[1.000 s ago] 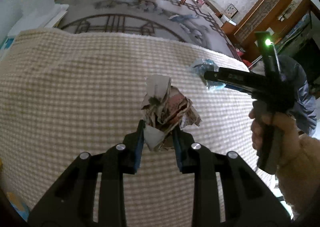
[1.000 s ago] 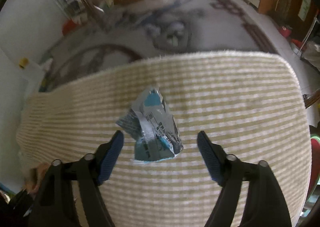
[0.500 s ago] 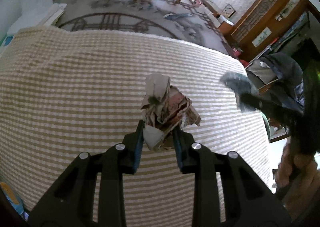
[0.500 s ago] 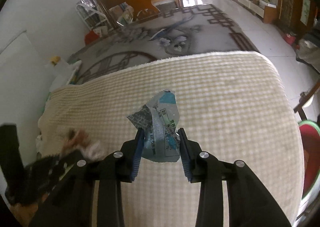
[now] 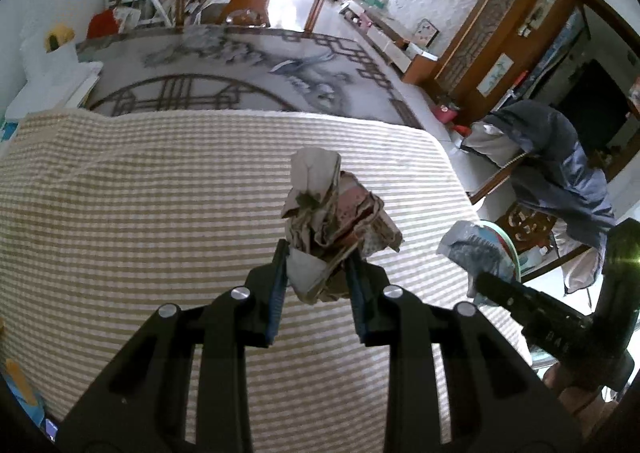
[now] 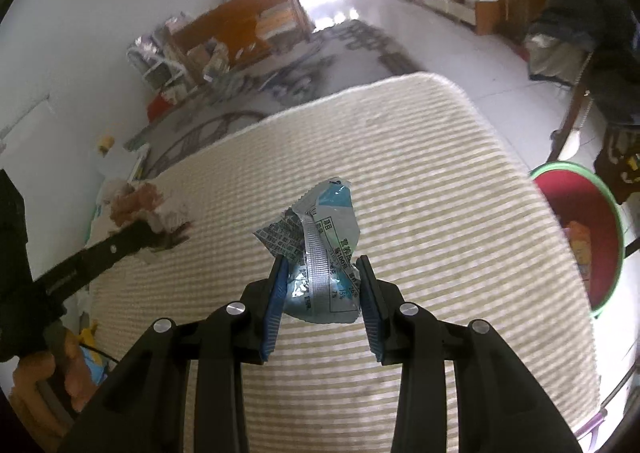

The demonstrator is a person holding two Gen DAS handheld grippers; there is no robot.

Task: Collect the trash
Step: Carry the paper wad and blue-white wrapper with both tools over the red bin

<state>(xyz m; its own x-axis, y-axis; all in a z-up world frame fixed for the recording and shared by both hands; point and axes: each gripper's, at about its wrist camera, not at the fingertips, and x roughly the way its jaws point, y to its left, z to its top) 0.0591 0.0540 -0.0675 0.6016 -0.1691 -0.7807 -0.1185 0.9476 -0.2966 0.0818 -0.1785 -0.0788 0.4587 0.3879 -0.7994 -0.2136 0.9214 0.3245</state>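
Beside the striped blanket (image 6: 420,181), a red basin (image 6: 592,229) holds orange scraps.

1. The crumpled paper wad (image 5: 332,221) is grey-beige with pink and red patches. It stands upright, pinched at its lower end, and is lifted above the striped cover.
2. The blue and silver wrapper (image 6: 324,249) is a crinkled foil packet with printed text and a table. It is also pinched at its lower part, its torn top pointing up, above the cover.
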